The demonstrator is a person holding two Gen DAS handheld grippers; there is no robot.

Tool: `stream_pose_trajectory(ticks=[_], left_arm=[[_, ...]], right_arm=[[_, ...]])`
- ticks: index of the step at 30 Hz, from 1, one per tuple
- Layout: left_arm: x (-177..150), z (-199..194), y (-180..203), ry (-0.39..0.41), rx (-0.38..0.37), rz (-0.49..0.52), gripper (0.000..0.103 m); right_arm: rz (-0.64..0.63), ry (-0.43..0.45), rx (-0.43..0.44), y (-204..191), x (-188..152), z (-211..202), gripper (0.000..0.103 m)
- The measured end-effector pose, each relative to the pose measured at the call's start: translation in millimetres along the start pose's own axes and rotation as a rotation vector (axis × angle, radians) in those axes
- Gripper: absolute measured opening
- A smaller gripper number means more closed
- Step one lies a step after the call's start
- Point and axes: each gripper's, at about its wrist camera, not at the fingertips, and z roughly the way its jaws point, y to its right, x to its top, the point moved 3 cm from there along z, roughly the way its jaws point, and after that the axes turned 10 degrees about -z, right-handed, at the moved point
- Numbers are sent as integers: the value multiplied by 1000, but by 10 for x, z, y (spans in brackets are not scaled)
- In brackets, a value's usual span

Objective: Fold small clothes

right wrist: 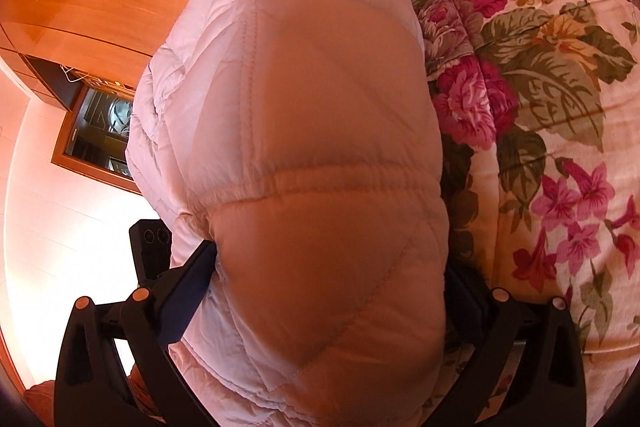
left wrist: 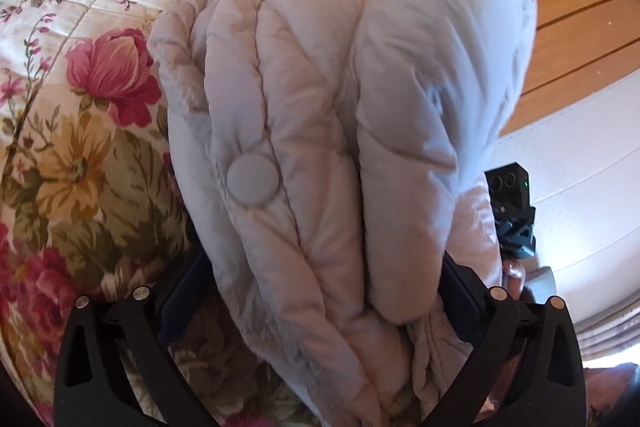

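Note:
A pale quilted puffer jacket [left wrist: 304, 131] with a round snap button [left wrist: 253, 179] is bundled up over the floral bed and fills both wrist views. My left gripper [left wrist: 320, 267] has its jaws spread wide around the bundle's lower part. The left pad's [left wrist: 184, 291] inner face shows bare beside the fabric, so it does not press there. My right gripper [right wrist: 330, 259] is shut on the jacket [right wrist: 312, 131] from the other side, and the padding bulges out over both fingers. The hood [left wrist: 448, 7] sticks up at the far end.
A floral quilted bedcover [left wrist: 80, 131] [right wrist: 552, 115] lies under and beside the jacket. Wooden wardrobe panels [left wrist: 580, 7] and a white wall stand behind. The other gripper's black body [left wrist: 512, 211] [right wrist: 150, 243] shows past the jacket's edge, with a person's fingertip [left wrist: 514, 273] near it.

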Motion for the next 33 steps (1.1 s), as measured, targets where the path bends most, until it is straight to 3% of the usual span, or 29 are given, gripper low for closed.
stream_pose_trajectory(ticks=[11,13,16,21,28,33], left_arm=[[-100,64,153,36,38,33,99],[-118,48,178,26,-11,20,83],[-134,99,185,14,-33,2,79],[-167,188,374,34,6,47,67],[-309,244,851,152,139,212,56],[-254,334,1033,175,91,225,50]], right_arm=[[-6,22,-35,-86,-81,130,101],[-9,37,-35,-103,-106,122,101],[-25,48,-27,-167,-136,122,93],[-113,116,-69,-402,-243,2,68],[-322,201,-197,-873,-376,-105,63],[-454,257,-268,-1155,-441,-198,62]])
